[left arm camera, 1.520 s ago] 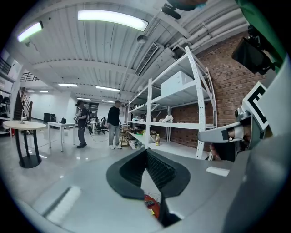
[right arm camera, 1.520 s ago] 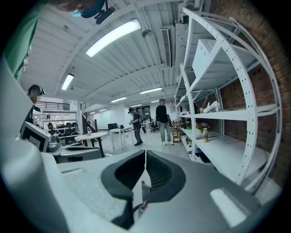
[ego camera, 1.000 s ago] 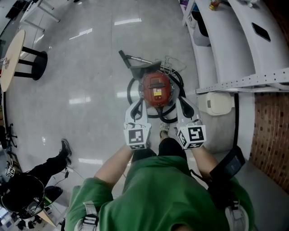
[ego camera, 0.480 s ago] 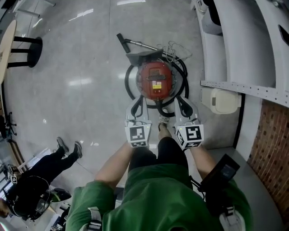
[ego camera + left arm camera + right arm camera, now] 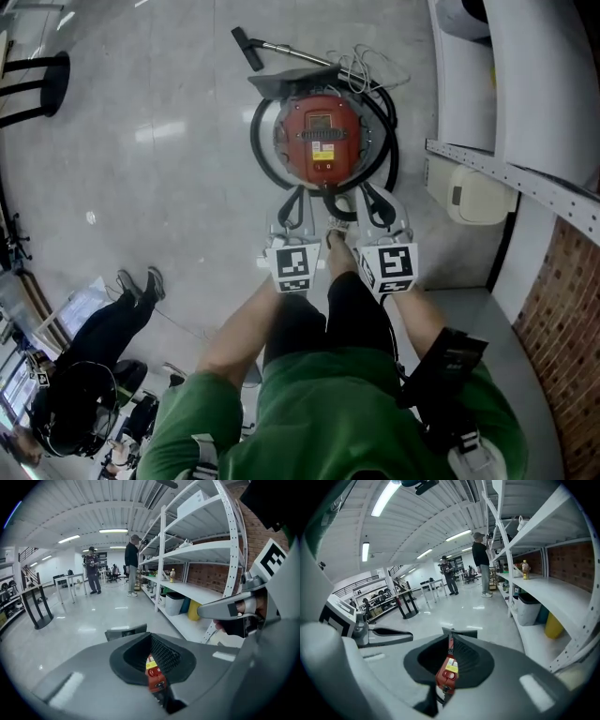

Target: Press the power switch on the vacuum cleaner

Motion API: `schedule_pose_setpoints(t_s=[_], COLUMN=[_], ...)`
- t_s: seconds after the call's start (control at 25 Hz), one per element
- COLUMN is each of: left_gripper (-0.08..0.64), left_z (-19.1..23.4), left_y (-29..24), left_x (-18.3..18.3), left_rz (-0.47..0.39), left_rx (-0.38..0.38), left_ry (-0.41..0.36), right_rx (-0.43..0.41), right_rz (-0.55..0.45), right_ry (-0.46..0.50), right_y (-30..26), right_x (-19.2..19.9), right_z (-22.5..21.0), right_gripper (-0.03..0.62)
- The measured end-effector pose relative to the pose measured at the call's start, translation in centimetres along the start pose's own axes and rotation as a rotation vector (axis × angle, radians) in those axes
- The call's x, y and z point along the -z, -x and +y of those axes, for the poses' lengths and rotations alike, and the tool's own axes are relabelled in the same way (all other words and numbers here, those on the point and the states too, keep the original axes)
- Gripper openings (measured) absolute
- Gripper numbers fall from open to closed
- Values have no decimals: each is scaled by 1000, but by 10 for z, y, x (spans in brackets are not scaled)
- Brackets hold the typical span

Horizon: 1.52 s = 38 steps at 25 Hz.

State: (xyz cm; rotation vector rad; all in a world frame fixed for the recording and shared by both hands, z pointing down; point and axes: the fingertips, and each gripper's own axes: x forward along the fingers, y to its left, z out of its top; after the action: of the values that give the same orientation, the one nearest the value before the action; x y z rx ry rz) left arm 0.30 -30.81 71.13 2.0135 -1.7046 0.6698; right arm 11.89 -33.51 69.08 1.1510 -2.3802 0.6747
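Both left gripper (image 5: pixel 293 199), right gripper (image 5: pixel 367 199) nearly closed, seemingly empty, near vacuum cleaner (image 5: pixel 321 141).

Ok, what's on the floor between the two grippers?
In the head view, the person's shoe sits between the left gripper and right gripper, just short of the vacuum cleaner.

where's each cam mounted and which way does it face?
Head view: on the person's head, facing steeply down at the vacuum cleaner; shows green shirt, forearms, legs, left gripper and right gripper.
Left gripper view: on the left gripper, facing forward along its jaws, shelving at right; own jaws fill the bottom, right gripper at right.
Right gripper view: on the right gripper, same heading; own jaws below, left gripper at left.
Shared: both gripper views catch the vacuum cleaner through the slit between their jaws.
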Motion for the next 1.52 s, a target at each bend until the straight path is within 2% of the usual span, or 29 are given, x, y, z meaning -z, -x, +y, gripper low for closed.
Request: schedule_pose_setpoints(t_s=[0.36, 0.88, 1.52], left_gripper=[6, 9, 11], left_z=[-4, -2, -12], left_y=[-35, -89, -129], left_x=[59, 130, 176], left_rz=[107, 192, 253], left_rx=[15, 31, 69], left_ry=[22, 41, 66], right_rx=[-23, -39, -56], right_rz=[96, 181, 225], right_ry=[-17, -31, -43], right_y=[-40, -92, -116], right_x=[64, 135, 180], right_z=[-10, -20, -25], right_gripper=[20, 20, 20])
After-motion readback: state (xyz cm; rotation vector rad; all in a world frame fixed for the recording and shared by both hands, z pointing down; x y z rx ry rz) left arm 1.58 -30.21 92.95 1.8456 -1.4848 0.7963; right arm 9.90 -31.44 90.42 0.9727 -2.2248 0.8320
